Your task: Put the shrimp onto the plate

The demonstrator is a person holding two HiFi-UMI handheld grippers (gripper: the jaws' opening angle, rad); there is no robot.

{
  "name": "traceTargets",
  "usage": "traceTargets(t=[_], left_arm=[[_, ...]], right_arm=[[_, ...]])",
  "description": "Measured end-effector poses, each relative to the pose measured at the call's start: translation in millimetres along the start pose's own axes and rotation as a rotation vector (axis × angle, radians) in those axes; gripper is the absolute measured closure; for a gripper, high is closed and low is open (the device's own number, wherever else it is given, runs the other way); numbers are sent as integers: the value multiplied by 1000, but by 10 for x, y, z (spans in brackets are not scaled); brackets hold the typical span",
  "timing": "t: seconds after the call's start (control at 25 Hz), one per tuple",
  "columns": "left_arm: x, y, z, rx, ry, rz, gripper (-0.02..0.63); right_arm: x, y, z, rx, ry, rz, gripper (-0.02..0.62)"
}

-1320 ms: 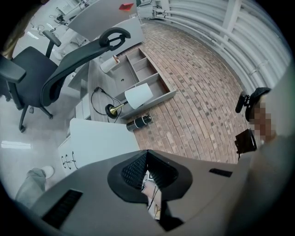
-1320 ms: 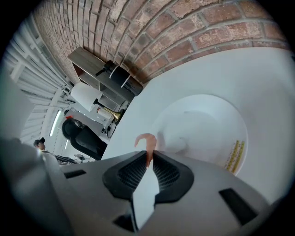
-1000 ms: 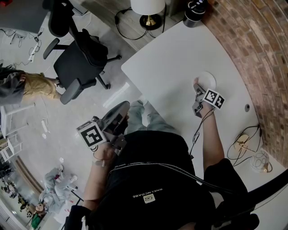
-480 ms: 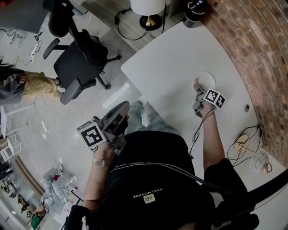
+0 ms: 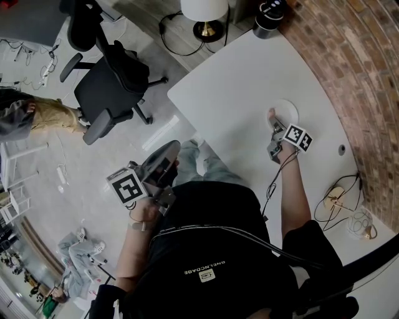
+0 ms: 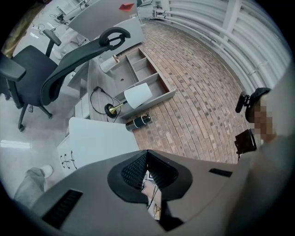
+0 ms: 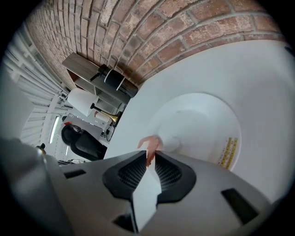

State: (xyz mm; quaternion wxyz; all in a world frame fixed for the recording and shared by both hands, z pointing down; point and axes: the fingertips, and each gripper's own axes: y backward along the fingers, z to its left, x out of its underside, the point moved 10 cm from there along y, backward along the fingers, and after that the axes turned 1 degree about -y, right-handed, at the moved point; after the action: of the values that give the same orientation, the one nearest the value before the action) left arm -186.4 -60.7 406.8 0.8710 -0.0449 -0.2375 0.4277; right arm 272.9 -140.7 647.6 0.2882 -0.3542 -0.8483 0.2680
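Note:
A pink shrimp (image 7: pixel 150 145) is pinched at the tips of my right gripper (image 7: pixel 148 159), whose jaws are shut on it with only a thin gap. It hangs over the near rim of the white plate (image 7: pixel 203 122). In the head view the right gripper (image 5: pixel 273 123) holds the shrimp (image 5: pixel 271 114) at the near edge of the plate (image 5: pixel 288 109) on the white table (image 5: pixel 237 81). My left gripper (image 5: pixel 168 151) is held off the table beside my body. Its jaws meet at the tips in the left gripper view (image 6: pixel 147 157), with nothing between them.
A brick wall (image 5: pixel 355 68) runs along the table's far side. A lamp (image 5: pixel 204 12) and a black cylinder (image 5: pixel 271 11) stand beyond the table's end. Cables (image 5: pixel 340 199) lie on the table near my right elbow. An office chair (image 5: pixel 109 81) and a person (image 5: pixel 25 118) are on the floor at left.

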Motion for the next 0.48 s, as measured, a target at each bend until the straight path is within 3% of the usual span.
traceTargets(t=[0.48], left_arm=[[21, 33, -11, 9, -3, -1, 601]], right_arm=[[7, 53, 33, -9, 5, -18, 552]])
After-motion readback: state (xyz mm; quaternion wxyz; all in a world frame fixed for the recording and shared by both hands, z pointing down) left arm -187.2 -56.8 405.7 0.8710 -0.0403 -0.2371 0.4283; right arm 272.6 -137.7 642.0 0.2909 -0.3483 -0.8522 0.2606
